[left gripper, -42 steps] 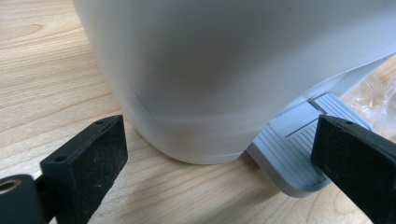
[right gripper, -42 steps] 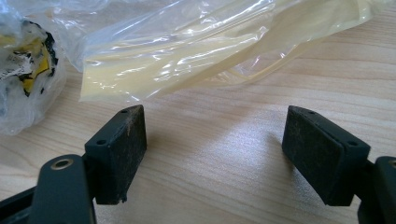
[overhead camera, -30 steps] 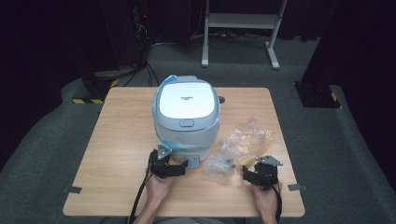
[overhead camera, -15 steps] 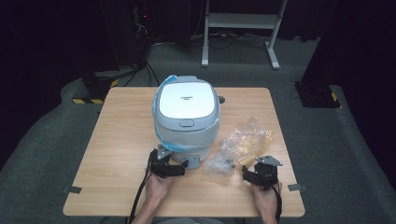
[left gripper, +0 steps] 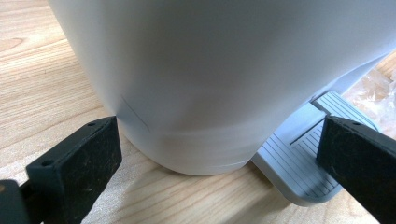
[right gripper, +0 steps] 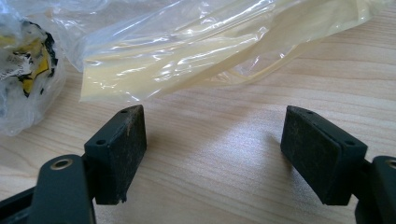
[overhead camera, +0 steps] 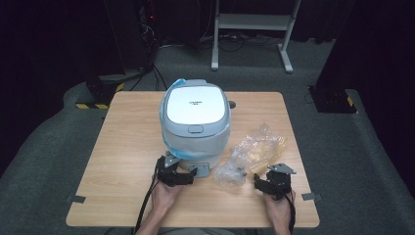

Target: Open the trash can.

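Closest in, the person's two hands rest at the near edge of the worktop [overhead camera: 122, 147], one gripper in each. The left gripper [overhead camera: 188, 177] sits low, right up against the base of the bin [overhead camera: 195, 115], a white pedal bin with a pale liner poking out under the lid. Its fingers [left gripper: 74, 163] have just been opening and now stand spread wide with nothing pinched: one sits by the bin's rounded wall, the other by the grey ribbed foot pedal [left gripper: 299, 163], which juts out at table level. My guess is the low angle is there because that pedal is the thing to work, and it only sticks out at the bottom front.

The right gripper [overhead camera: 258, 183] hangs back off to the side, fingers [right gripper: 116, 149] also spread with only bare wood between them. Just past it lies a crumpled plastic bag [right gripper: 210, 51], clear and yellowish, plus a smaller clear wad [right gripper: 28, 79] with something yellow and black inside. Looks like rubbish waiting near the bin, with that hand parked ready to grab it.

Farther back, beyond the worktop, there's dark floor and a white stand [overhead camera: 254, 29].
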`<move>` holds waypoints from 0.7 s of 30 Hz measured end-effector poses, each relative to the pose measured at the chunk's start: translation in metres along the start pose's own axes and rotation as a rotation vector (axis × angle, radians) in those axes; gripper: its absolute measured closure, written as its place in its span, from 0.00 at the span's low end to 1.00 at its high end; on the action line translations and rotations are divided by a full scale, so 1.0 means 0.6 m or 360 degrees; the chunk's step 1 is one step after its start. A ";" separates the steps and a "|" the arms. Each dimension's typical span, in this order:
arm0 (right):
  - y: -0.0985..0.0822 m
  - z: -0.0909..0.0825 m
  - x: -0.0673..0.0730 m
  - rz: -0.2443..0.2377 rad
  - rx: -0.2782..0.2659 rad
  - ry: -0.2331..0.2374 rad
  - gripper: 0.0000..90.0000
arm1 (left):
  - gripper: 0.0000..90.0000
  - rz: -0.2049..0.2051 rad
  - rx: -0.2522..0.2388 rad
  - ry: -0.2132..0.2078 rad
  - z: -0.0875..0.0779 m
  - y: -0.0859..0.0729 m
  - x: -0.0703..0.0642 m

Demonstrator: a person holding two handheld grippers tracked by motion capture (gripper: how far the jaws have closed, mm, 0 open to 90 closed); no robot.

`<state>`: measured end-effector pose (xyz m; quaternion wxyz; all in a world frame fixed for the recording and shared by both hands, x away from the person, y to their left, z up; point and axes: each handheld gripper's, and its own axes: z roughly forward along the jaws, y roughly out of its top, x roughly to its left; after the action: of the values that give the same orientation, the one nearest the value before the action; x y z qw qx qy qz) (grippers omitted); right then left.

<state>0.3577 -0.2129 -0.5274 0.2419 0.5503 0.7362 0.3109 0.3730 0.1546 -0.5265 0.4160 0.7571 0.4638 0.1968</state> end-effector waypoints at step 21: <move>0.000 0.000 0.000 -0.0001 0.0001 0.0005 0.25 | 0.00 0.0041 0.0065 0.0021 0.001 0.001 0.000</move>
<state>0.3578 -0.2131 -0.5273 0.2407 0.5496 0.7369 0.3115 0.3740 0.1541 -0.5264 0.3949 0.7700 0.4605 0.1977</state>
